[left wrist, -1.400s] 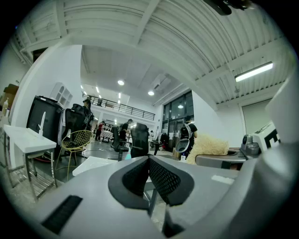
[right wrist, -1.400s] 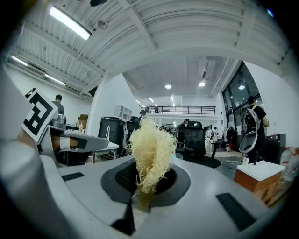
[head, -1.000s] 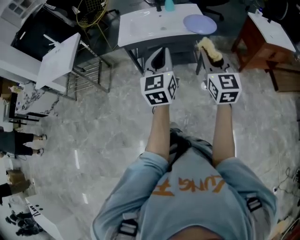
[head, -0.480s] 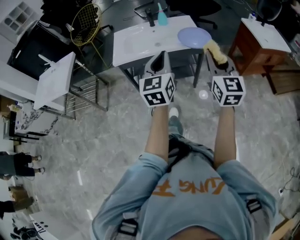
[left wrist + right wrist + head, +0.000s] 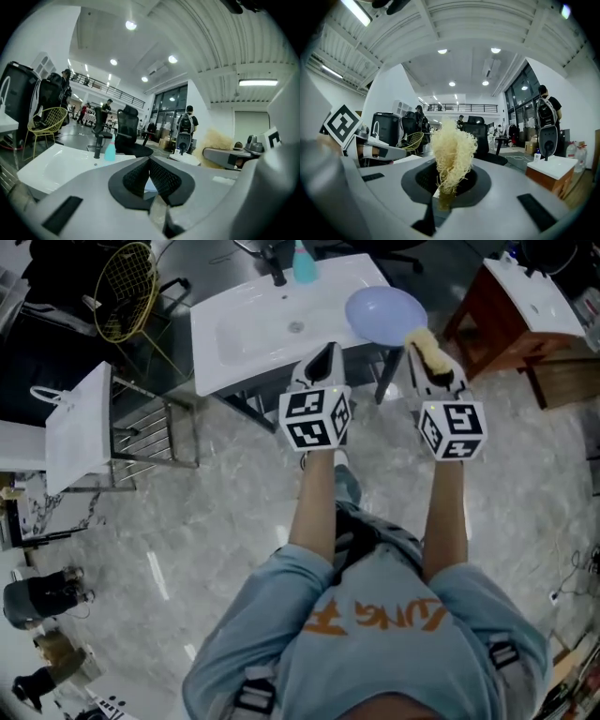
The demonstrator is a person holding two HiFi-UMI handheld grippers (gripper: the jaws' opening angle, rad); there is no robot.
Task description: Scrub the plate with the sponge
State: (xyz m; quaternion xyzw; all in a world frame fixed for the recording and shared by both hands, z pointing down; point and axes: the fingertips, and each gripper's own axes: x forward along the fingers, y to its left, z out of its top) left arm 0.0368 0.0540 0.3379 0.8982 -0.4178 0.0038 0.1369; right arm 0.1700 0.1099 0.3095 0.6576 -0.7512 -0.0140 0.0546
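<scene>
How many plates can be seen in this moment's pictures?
1. The pale blue plate lies on the right end of the white sink top, in the head view. No other shows, though some may be hidden.

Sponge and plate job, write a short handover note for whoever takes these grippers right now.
Left gripper: jaws shut, empty, near the front edge of the sink.
Right gripper: jaws shut on the sponge, which sticks out forward.
Plate: lies at the sink's right end, just ahead of the right gripper.
Done: sponge in the jaws.
Left: bring the sponge onto the plate and scrub; no contact visible yet.
</scene>
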